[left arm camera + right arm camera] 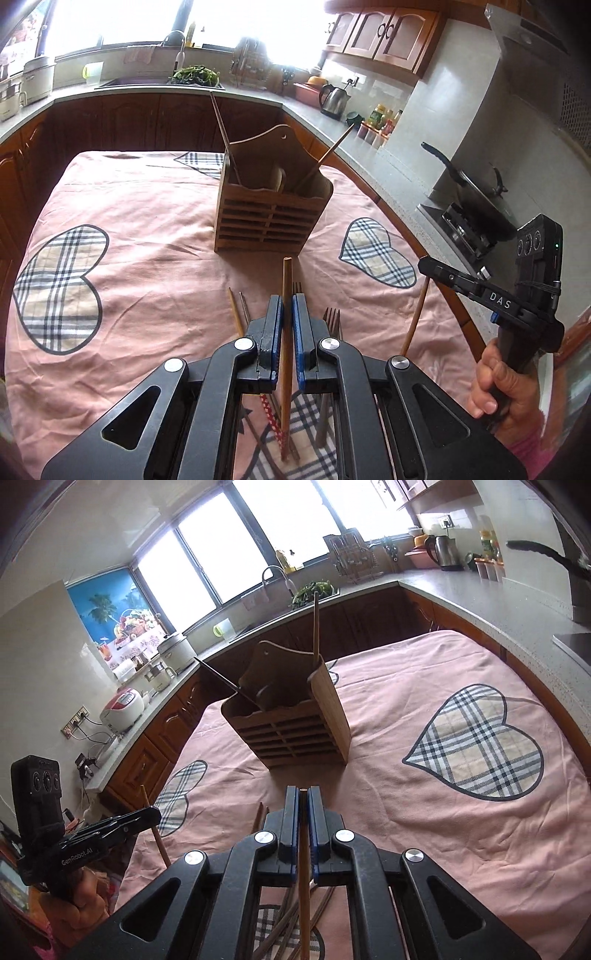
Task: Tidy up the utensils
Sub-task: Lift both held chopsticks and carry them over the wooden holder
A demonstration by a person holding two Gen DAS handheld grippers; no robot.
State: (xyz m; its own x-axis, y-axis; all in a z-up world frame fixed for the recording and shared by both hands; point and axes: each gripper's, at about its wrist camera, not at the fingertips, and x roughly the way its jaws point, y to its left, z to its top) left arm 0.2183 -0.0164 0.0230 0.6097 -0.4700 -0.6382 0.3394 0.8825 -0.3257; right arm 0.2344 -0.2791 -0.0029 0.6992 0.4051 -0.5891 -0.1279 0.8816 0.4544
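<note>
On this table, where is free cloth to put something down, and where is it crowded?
Free: the pink cloth left of the wooden holder, and around the plaid heart to its right. Crowded: the near edge, where forks and chopsticks lie under both hand-held grippers.

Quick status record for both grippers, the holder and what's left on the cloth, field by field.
left gripper: shut on a wooden chopstick, lifted above the cloth
right gripper: shut on another wooden chopstick
utensil holder: wooden, upright on the pink tablecloth, two sticks leaning inside
still loose: forks and chopsticks lying under the grippers
holder contents otherwise: cannot tell
</note>
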